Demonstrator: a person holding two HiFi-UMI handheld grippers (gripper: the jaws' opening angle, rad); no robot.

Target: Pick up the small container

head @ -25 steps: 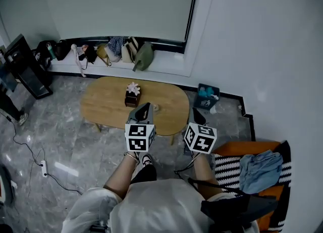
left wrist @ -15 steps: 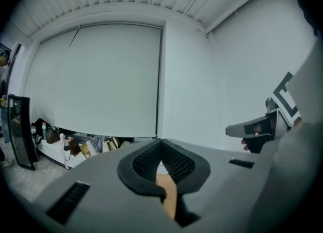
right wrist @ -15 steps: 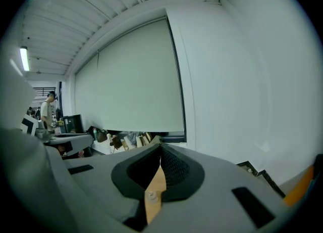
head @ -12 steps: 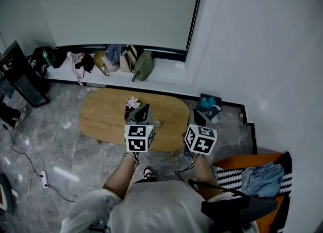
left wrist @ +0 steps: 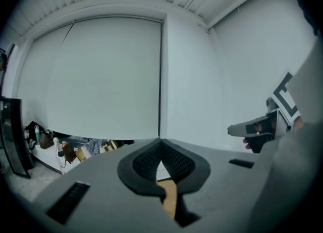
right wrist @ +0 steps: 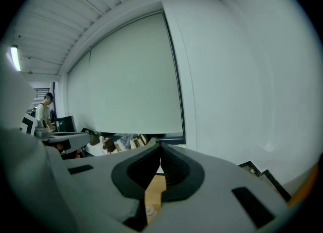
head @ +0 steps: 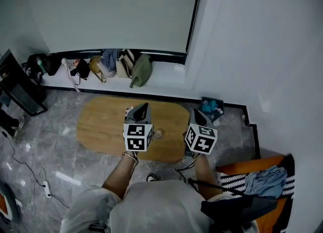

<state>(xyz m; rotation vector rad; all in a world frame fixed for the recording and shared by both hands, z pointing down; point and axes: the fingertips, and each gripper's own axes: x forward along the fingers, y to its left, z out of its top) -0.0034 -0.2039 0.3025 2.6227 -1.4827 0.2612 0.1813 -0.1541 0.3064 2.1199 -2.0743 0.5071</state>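
Near the front edge of the desk [head: 101,126] sits the small container [head: 158,134]; with the left hand-held gripper [head: 143,106] and right hand-held gripper [head: 196,113] both closed and empty, a reach without opening first could knock it away.

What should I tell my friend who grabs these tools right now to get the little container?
Tools: left tool and right tool are both shut, empty and held up off the table.
Things: the small container sits on the wooden table. In the head view it shows between the two tools, and nothing touches it.
Done: nothing picked up yet.
Left: open one tool, lower it around the container, close, lift.
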